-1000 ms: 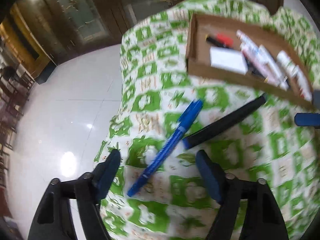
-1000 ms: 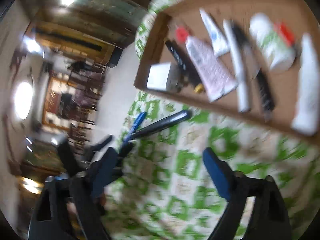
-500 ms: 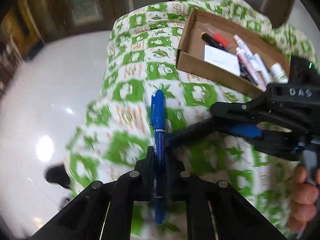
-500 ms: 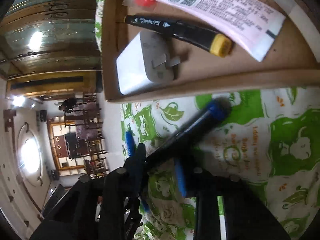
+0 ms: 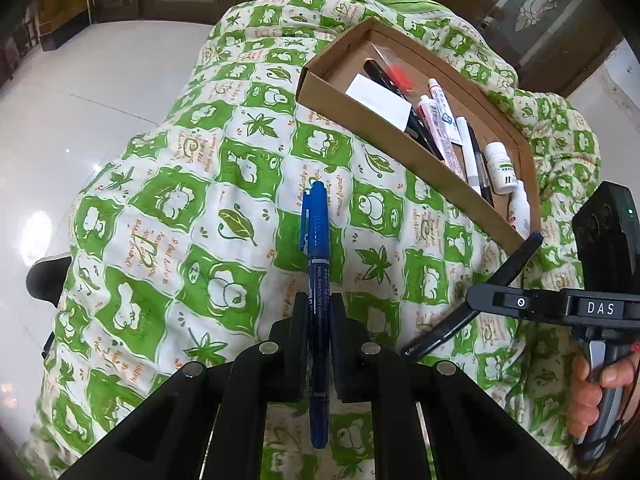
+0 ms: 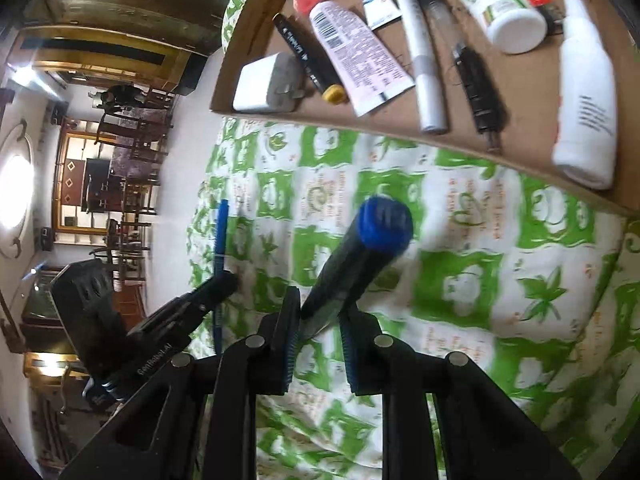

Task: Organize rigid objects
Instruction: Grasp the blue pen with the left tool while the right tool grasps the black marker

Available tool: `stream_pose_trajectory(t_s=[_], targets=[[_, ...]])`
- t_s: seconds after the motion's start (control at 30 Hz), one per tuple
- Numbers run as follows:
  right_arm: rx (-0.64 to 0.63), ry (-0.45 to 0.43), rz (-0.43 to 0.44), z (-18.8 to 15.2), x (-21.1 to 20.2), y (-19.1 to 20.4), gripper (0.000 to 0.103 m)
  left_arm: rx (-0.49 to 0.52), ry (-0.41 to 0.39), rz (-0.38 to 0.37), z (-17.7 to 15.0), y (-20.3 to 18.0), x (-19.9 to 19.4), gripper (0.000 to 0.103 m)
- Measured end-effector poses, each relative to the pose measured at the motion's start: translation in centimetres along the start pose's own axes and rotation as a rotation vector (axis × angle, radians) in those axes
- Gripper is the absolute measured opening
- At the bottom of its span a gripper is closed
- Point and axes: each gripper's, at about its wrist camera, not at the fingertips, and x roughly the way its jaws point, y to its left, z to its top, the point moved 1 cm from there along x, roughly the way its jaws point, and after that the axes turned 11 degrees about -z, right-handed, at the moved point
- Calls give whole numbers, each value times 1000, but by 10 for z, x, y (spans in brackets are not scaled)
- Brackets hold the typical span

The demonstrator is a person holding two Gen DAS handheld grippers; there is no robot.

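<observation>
One cardboard box (image 6: pixel 256 12), two markers outside it, blue marker (image 5: pixel 318 280), black marker (image 6: pixel 356 264), one white charger (image 6: pixel 266 84), two white bottles

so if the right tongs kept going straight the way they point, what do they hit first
Probably the green cloth just short of the box. The black marker held in the right tongs leads, so its blue end would touch first; depth is unclear.

A green-and-white patterned cloth (image 5: pixel 224 184) covers the surface; white glossy floor tiles (image 5: pixel 80 120) and dark wooden chairs (image 6: pixel 132 128) lie beyond.
</observation>
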Motion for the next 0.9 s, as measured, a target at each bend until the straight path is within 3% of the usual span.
stream_pose_trajectory(t_s=[0.13, 0.23, 0.3, 0.43, 0.63, 0.9], targets=[[-39, -29, -92, 7, 7, 15, 22, -25, 10, 23, 3, 5, 10, 9], [-111, -49, -219, 15, 18, 32, 25, -34, 13, 35, 4, 7, 16, 9], [-167, -78, -308, 13, 29, 45, 25, -34, 15, 40, 4, 9, 19, 9], [-312, -128, -400, -2, 27, 69, 24, -47, -2, 39, 8, 12, 22, 9], [-461, -84, -442, -37, 31, 85, 18, -37, -10, 39, 17, 14, 30, 9], [-439, -79, -437, -40, 45, 89, 18, 21, -30, 50, 21, 11, 33, 9]])
